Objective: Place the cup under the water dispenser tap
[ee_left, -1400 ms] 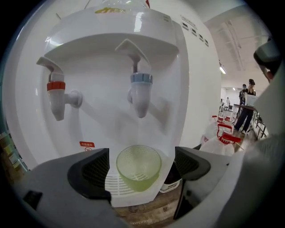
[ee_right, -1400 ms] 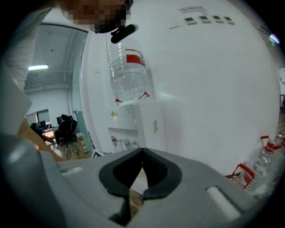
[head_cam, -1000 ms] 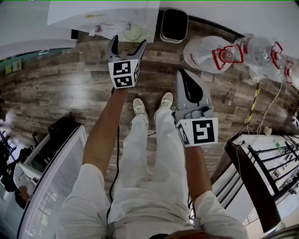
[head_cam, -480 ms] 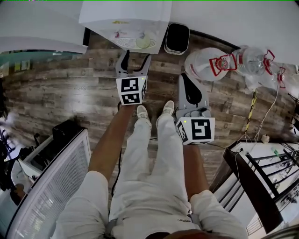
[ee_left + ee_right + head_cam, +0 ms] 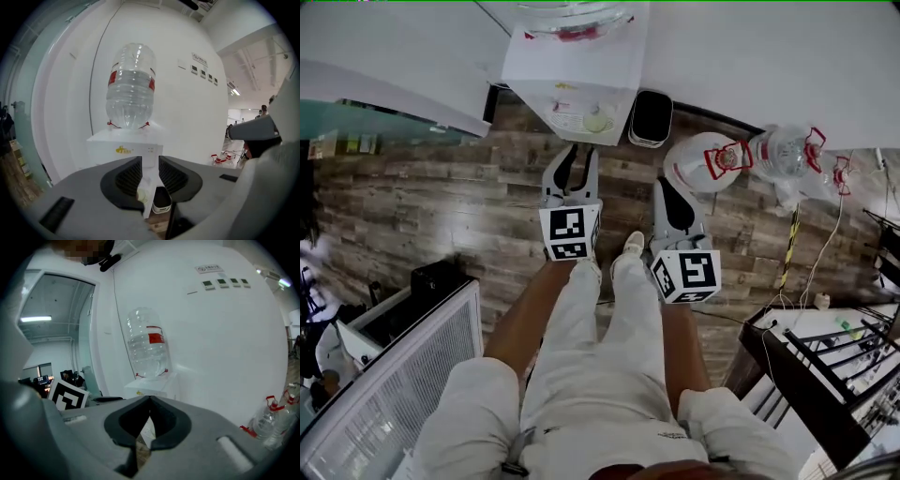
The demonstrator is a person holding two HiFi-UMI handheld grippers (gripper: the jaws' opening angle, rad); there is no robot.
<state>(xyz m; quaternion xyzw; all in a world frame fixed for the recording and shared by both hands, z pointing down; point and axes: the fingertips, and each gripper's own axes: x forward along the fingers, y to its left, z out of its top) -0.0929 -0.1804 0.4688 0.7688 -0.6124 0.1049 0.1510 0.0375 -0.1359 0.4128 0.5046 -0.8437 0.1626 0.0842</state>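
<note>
A white water dispenser [image 5: 574, 84] with a clear bottle [image 5: 572, 17] on top stands against the far wall. On its tray sits a pale yellow cup [image 5: 598, 122]. My left gripper [image 5: 577, 156] hangs in the air just short of the dispenser. Its jaws are closing, with a narrow gap left and nothing between them. In the left gripper view the cup [image 5: 142, 196] shows through that gap, far beyond the left gripper [image 5: 150, 165], below the dispenser [image 5: 124, 150]. To its right, my right gripper [image 5: 671, 182] is shut and empty. The right gripper [image 5: 149, 402] points toward the dispenser [image 5: 152, 389].
A black bin [image 5: 651, 117] stands right of the dispenser. Empty water bottles with red handles [image 5: 712, 157] lie on the wood floor at right. A white slatted unit [image 5: 403, 375] is at lower left and a black rack [image 5: 825, 366] at lower right.
Both grippers have risen and come closer to the dispenser. The left jaws have gone from wide open to a narrow gap. The right gripper stays shut.
</note>
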